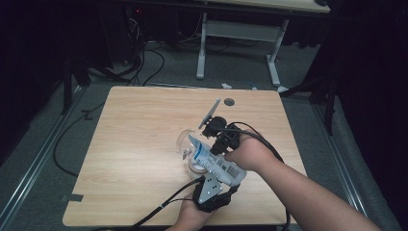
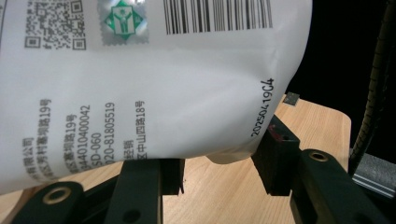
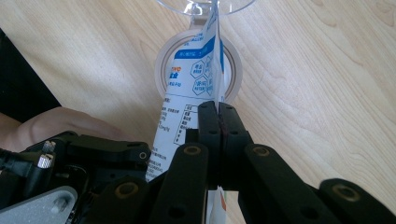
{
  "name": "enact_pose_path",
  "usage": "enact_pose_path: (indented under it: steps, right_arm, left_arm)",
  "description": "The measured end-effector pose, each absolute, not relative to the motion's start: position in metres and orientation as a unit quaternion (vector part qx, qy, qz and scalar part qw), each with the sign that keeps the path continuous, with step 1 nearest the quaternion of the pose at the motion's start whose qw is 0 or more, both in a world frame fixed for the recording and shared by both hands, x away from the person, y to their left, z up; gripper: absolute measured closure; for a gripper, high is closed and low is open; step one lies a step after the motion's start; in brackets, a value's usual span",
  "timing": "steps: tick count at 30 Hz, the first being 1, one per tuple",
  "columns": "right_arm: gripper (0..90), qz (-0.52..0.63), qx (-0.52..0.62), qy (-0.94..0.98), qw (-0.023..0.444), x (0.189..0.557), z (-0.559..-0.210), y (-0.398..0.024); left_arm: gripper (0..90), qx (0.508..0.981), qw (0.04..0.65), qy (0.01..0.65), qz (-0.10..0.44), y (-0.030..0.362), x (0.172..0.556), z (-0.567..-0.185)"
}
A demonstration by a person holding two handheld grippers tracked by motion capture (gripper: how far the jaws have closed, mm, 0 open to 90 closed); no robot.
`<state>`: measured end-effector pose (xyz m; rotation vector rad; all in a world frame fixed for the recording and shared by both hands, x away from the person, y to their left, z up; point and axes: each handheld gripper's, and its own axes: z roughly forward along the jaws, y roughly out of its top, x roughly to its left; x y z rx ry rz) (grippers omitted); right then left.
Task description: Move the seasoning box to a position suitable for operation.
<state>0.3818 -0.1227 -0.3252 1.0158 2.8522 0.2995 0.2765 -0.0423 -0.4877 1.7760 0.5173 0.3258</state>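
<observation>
A dark room with grey floor and trailing cables surrounds a square, pale wood-grain counter (image 1: 144,159); a second white-legged desk (image 1: 240,33) stands beyond it. Near the counter's front right, a white plastic pouch printed with blue panels, barcode and black text (image 1: 214,161) is held tilted, its upper end angled toward a clear, round plastic cup (image 1: 185,142) and its lower end toward the person. In the right gripper view the pouch hangs above a white roll of tape (image 3: 161,70) that lies flat on the counter, with the cup's rim just beyond it.

The right gripper (image 3: 218,121), held by the hand reaching in from the right, has its fingers clenched on the pouch's thin sealed edge. The left gripper (image 1: 210,192), at the counter's front edge beneath its grey three-cornered plate, points up at the pouch's rounded bottom; in the left gripper view its fingers (image 2: 275,156) stand apart on either side of that bottom, the right-hand one at the pouch's corner, the other just below it, with no firm pinch visible.
</observation>
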Motion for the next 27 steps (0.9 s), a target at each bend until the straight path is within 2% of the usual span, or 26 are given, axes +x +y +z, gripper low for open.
enact_pose_path:
  steps: [27]
  right_arm:
    - [89.8,0.095,0.337,0.936,0.044,0.378,-0.33,-0.129]
  left_arm:
    - [58.6,0.772,0.579,0.221,0.139,-0.043,0.276,-0.5]
